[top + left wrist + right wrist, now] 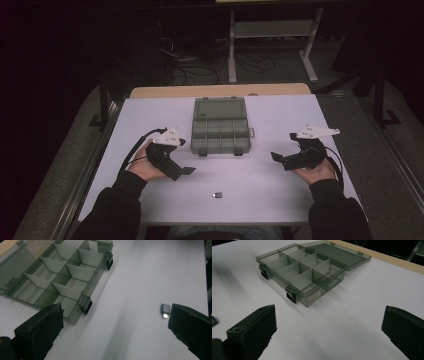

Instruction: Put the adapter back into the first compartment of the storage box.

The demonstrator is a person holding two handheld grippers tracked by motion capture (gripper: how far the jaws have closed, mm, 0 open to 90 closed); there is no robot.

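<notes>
A smoky clear compartment box [220,134] lies open at the table's middle, its lid [220,108] flat behind it and its several cells empty. The box [60,277] fills the upper left of the left gripper view, and the box [302,272] sits ahead in the right gripper view. A small grey metal-tipped adapter [218,194] lies near the front edge; this adapter [165,310] lies close by my left gripper's right-hand jaw. My left gripper [184,171] [115,320] is open, left of the box. My right gripper [279,159] [329,320] is open, right of the box. Both hold nothing.
The white table [150,115] ends in a wooden strip [220,90] at the back. Beyond it are dark floor, cables [200,70] and a metal desk frame [270,35]. A small dark object [214,321] shows at the left edge of the right gripper view.
</notes>
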